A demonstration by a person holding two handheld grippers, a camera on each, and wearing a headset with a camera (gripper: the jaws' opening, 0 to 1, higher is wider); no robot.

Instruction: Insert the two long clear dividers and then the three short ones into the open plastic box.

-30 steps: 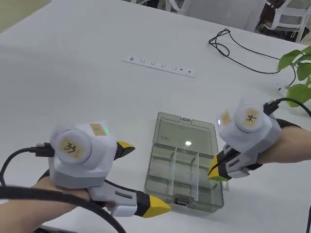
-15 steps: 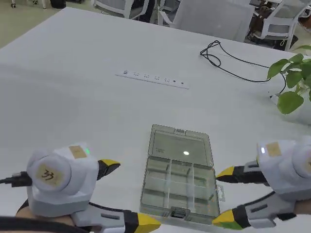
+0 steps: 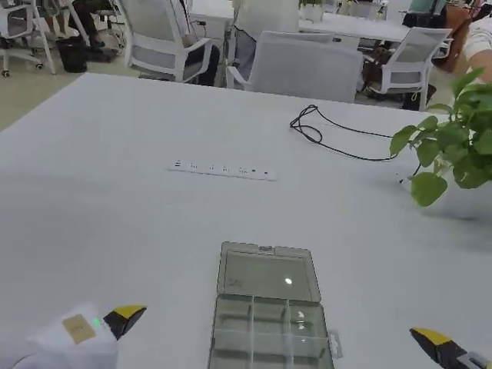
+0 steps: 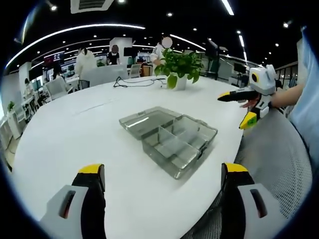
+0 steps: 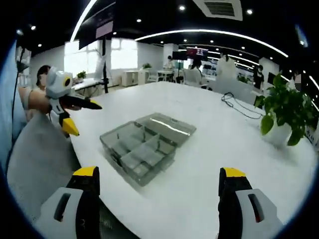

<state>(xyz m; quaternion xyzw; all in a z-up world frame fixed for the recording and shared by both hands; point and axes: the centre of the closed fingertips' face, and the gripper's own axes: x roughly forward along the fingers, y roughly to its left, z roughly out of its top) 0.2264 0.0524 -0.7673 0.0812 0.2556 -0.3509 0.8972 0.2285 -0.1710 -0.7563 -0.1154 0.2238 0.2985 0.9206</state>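
Note:
The clear plastic box (image 3: 270, 334) lies open on the white table, its lid (image 3: 269, 276) folded flat on the far side. Clear dividers stand inside it and split the tray (image 4: 175, 143) into several compartments (image 5: 135, 148). My left gripper (image 4: 162, 169) is open and empty, held back from the box at the table's near edge; one of its yellow fingertips (image 3: 125, 313) shows in the head view. My right gripper (image 5: 158, 173) is also open and empty, off to the box's other side, with one of its fingertips (image 3: 430, 339) low in the head view.
A white power strip (image 3: 223, 170) lies beyond the box, and a black cable (image 3: 330, 134) loops farther back. A potted green plant (image 3: 450, 150) stands at the right. Office chairs (image 3: 296, 65) line the table's far edge.
Both grippers have drawn back from the box and apart, toward the near edge; the right one left the box's right side. The head view has tilted up.

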